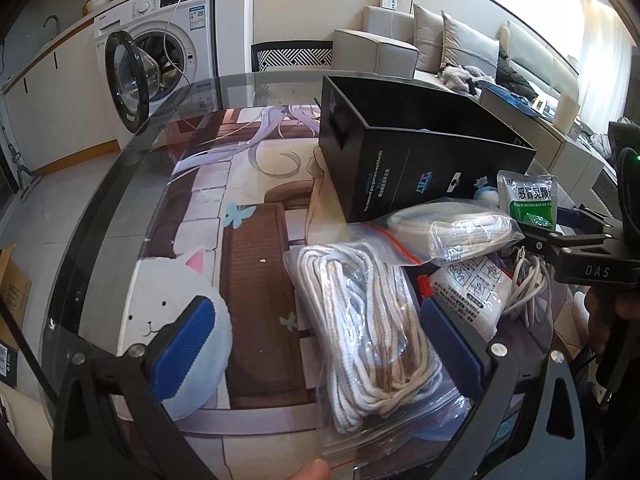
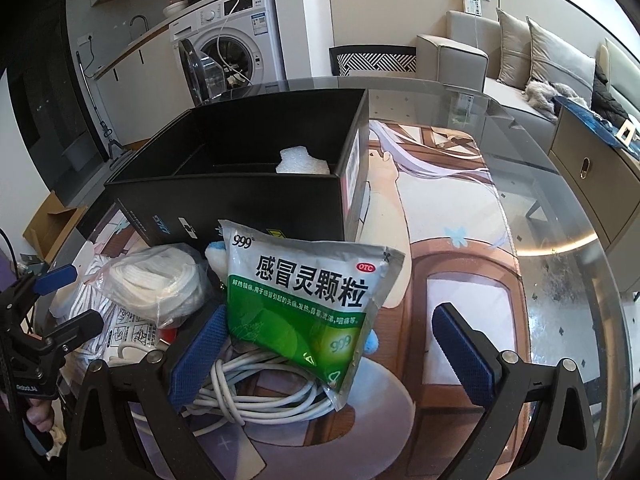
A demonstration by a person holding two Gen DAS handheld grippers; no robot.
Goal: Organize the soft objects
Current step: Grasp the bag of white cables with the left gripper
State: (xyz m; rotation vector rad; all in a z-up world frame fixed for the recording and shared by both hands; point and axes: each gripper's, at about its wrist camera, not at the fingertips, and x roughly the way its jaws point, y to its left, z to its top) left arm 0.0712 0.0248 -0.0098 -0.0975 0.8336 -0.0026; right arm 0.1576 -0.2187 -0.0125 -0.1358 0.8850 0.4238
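1. Rope bag: lies on the glass table between the spread fingers of the left claw, nearer the right pad, unclamped.
2. Sachet: green and white, leaning over a white cable between the parted fingers of the right claw, by the left pad.
3. Box: black, open, behind the pile.
4. Both claws point low across the table.

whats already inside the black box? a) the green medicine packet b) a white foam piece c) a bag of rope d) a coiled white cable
b: the right wrist view looks down into the open black box and shows only a white foam piece in it; the cable, green packet and bag of rope all lie on the table outside it.
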